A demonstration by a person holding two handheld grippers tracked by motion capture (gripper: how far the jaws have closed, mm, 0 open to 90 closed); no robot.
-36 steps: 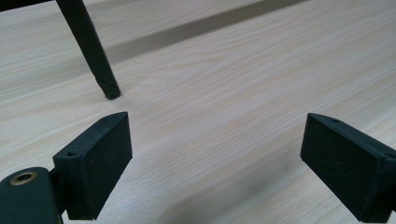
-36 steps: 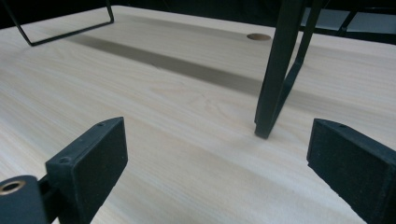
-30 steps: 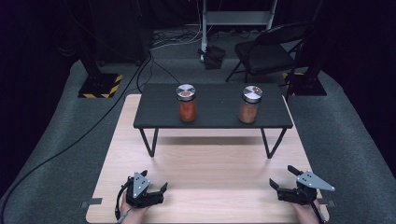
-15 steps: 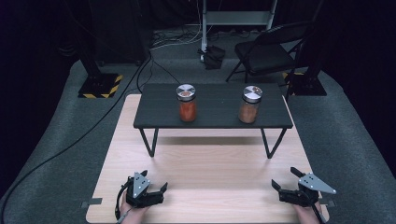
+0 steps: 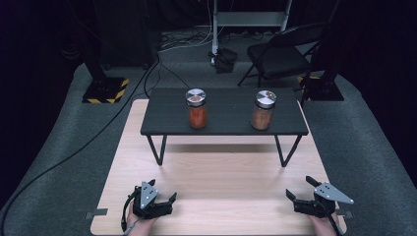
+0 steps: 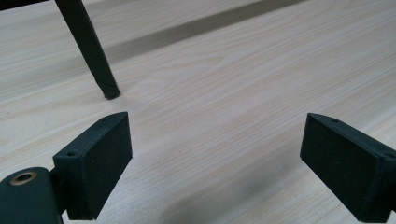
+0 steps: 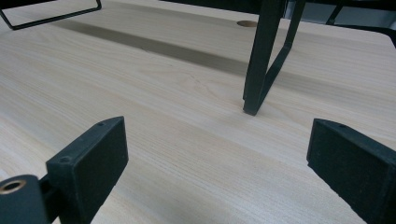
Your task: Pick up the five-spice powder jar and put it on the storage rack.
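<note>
Jars [image 5: 197,109] stand distant; lid markings too small.

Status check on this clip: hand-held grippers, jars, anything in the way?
Left hand-held gripper and right hand-held gripper open, empty, low over wooden board. Red-filled jar and brown-filled jar upright on black bench, lids on. Path clear.

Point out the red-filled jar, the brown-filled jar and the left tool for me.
red-filled jar [image 5: 197,116], high view, glass body.
brown-filled jar [image 5: 261,117], high view, glass body.
left tool [image 5: 167,198], high view, between its open jaw tips.
</note>
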